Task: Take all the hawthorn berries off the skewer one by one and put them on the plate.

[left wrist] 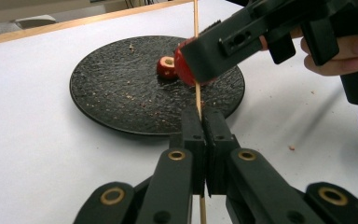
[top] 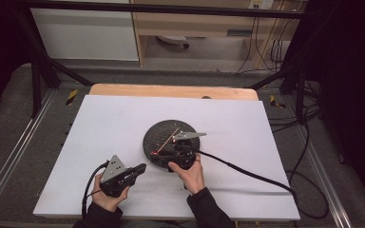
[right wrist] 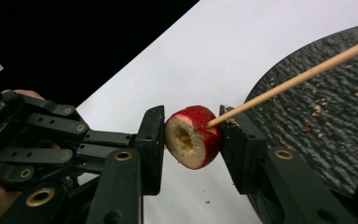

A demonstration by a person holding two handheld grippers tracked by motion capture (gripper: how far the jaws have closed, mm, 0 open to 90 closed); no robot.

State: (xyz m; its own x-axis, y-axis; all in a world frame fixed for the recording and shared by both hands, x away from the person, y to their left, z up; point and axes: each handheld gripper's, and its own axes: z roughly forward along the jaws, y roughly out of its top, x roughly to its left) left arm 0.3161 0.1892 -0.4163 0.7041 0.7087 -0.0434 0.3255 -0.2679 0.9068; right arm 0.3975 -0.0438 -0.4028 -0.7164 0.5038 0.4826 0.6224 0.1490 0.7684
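Left gripper [left wrist: 200, 135] pinches skewer [left wrist: 197, 100]; right gripper [right wrist: 192, 135] clamps red fruit piece [right wrist: 193, 136] skewered at plate's [top: 158, 135] near edge.

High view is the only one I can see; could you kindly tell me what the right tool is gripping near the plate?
Observer: The right tool is shut on a cored red fruit piece; a wooden skewer meets its side.
Operator: Thank you. What is holding the skewer?
Observer: The left tool is shut on it.
Operator: Is any fruit lying on the plate?
Observer: Yes, a second red fruit piece lies on the black plate.
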